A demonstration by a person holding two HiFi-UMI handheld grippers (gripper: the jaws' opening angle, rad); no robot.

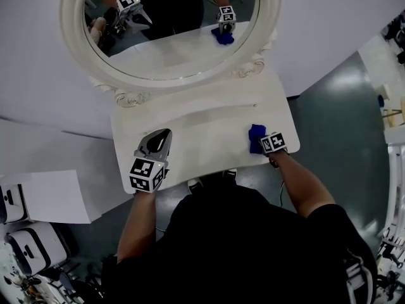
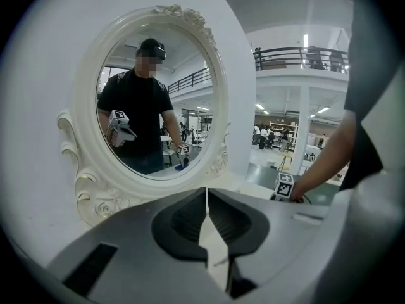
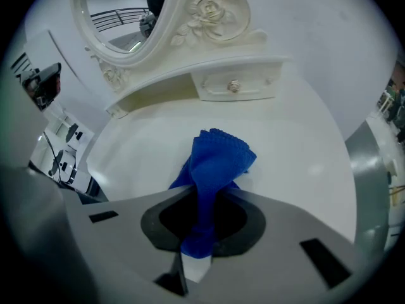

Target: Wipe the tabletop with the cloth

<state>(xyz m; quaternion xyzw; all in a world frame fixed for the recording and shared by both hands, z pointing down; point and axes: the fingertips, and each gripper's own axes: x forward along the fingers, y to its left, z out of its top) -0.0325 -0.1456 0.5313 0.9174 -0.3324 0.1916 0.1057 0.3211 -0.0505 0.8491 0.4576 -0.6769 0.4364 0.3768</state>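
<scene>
A blue cloth (image 1: 255, 138) lies bunched on the white tabletop (image 1: 209, 132) near its right front corner. My right gripper (image 1: 264, 143) is shut on the blue cloth (image 3: 214, 163), which sticks out ahead of the jaws and rests on the tabletop (image 3: 304, 151). My left gripper (image 1: 159, 142) hovers over the left front part of the table, jaws shut with nothing between them. In the left gripper view my left gripper (image 2: 207, 198) points at the oval mirror (image 2: 152, 106).
An ornate white oval mirror (image 1: 171, 27) stands at the table's back over a small drawer (image 3: 233, 86). White boxes and gear (image 1: 28, 227) sit on the floor at left. A grey floor (image 1: 342, 125) lies to the right.
</scene>
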